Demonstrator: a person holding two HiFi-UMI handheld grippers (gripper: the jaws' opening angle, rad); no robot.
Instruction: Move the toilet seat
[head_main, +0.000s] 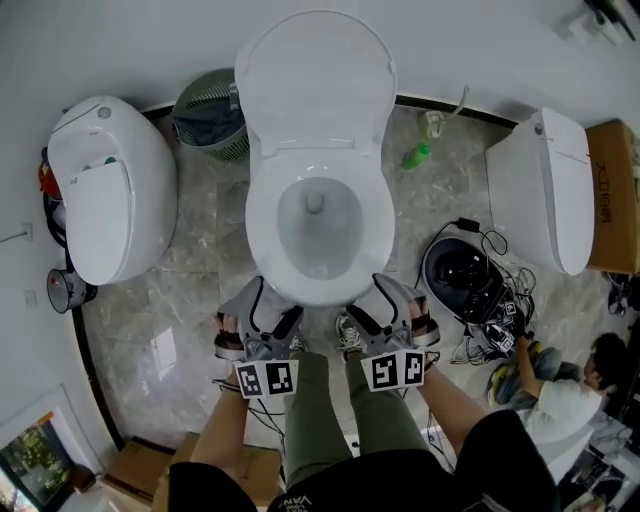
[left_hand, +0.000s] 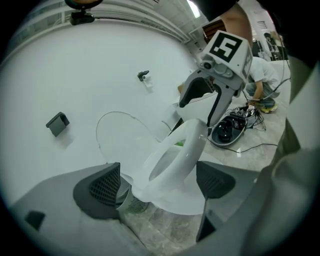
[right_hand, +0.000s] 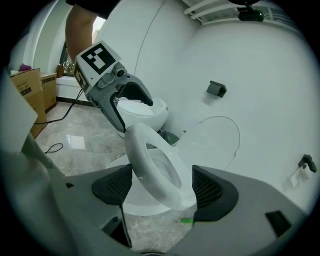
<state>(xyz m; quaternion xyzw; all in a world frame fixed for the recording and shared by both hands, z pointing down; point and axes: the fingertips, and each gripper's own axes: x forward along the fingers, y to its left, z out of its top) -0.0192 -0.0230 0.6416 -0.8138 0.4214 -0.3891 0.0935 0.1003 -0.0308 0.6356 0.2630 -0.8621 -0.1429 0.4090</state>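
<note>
A white toilet stands in the middle of the head view with its lid (head_main: 315, 75) up against the wall. The white toilet seat (head_main: 262, 215) is tilted up off the bowl at its front. My left gripper (head_main: 262, 318) is shut on the seat's front left edge, and my right gripper (head_main: 385, 310) is shut on its front right edge. In the left gripper view the seat (left_hand: 187, 150) rises between the left gripper's (left_hand: 160, 182) pads. The right gripper view shows the seat ring (right_hand: 145, 160) filling the gap of the right gripper (right_hand: 162, 185).
A second white toilet (head_main: 105, 185) sits at the left and a green bin (head_main: 212, 115) behind it. At the right are a green bottle (head_main: 415, 156), a white toilet body (head_main: 545, 185), a black device with cables (head_main: 462, 278), a cardboard box (head_main: 612, 195) and a crouching person (head_main: 560, 400).
</note>
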